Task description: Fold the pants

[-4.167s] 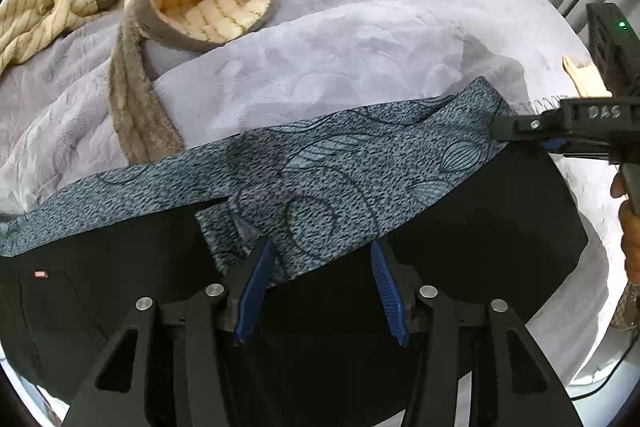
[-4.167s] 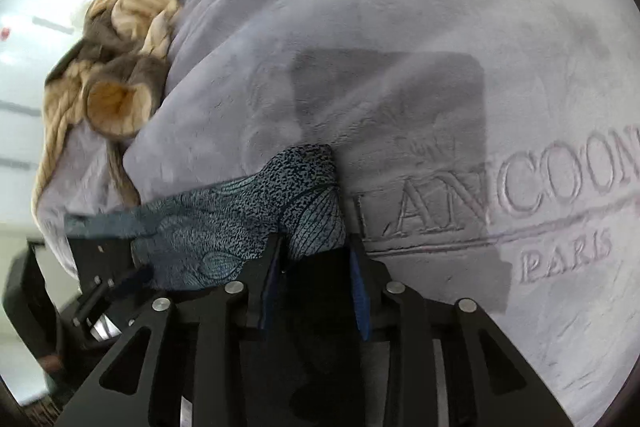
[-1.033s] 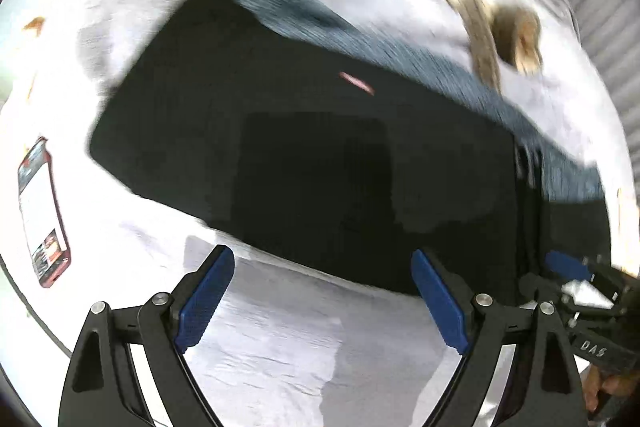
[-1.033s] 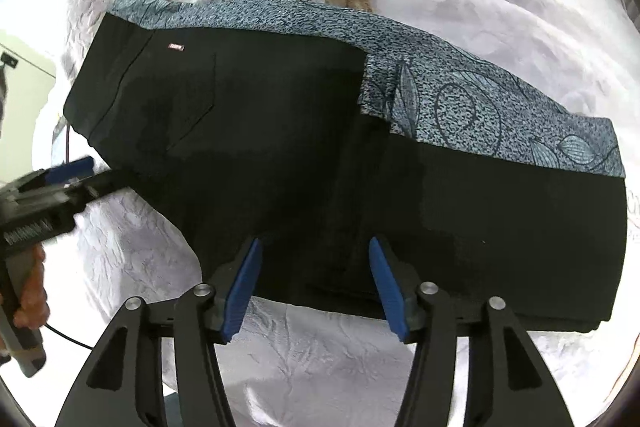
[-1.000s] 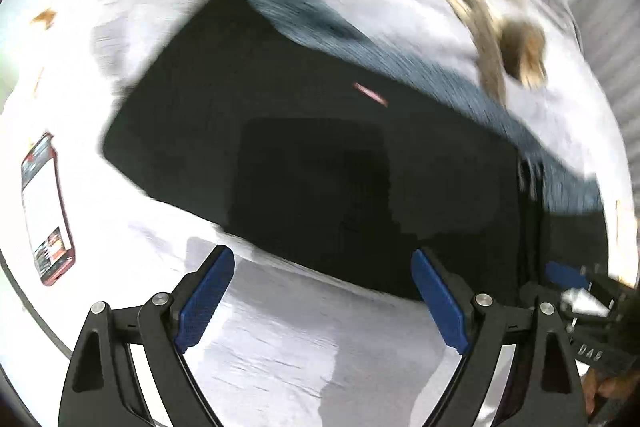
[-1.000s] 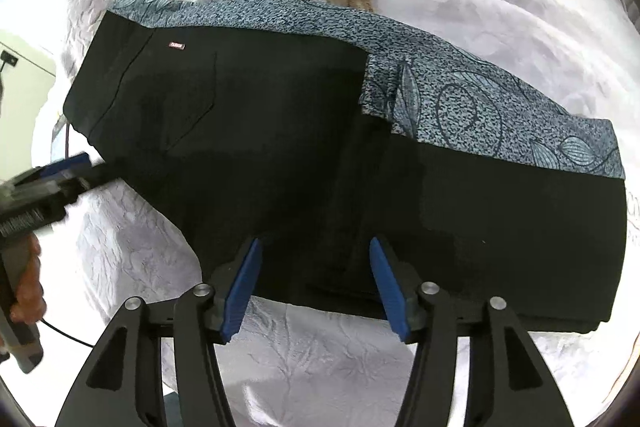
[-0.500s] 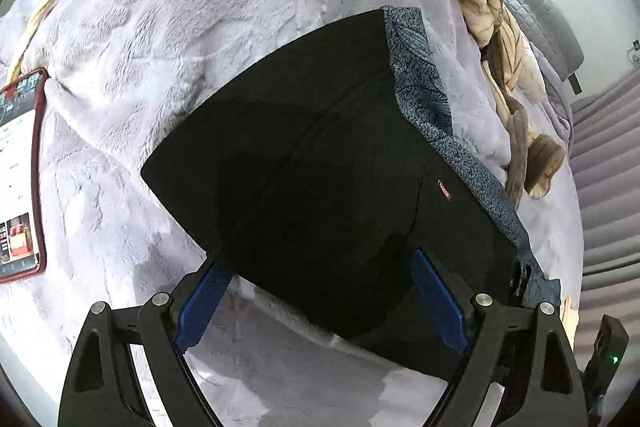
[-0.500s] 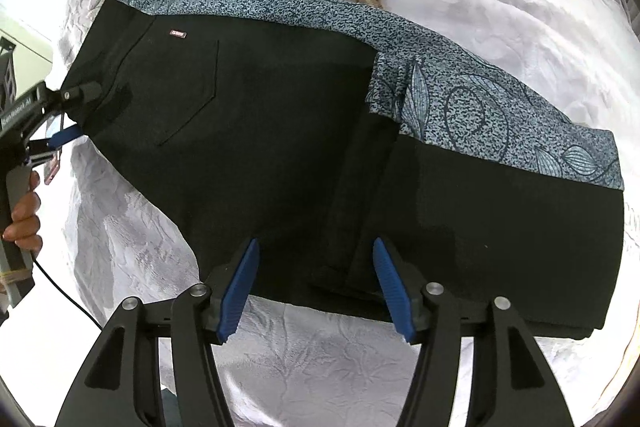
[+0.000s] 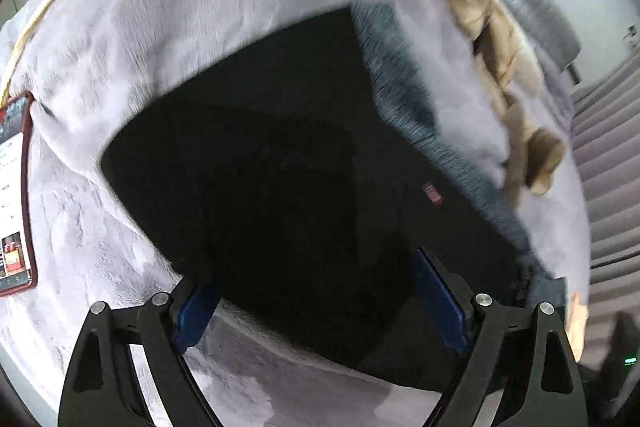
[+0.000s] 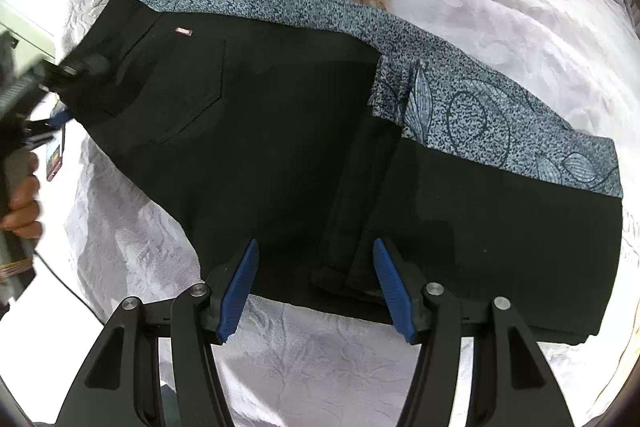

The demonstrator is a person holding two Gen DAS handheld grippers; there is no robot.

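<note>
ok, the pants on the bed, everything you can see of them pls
The pants are black with a speckled blue leaf-print band along the far edge, a back pocket and a small red tag. They lie flat on the grey plush blanket, legs already doubled back over themselves. The left gripper is closing around the waist-end edge, pads not yet pressing; the right gripper is open at the near edge.

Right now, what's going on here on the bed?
A person is folding black pants with a patterned blue side panel, spread on a grey blanket. The left claw straddles the waist end, its jaws closing with the fabric edge between them, not yet pinched. The right claw hangs open above the near edge, where the leg has already been folded back over itself.
</note>
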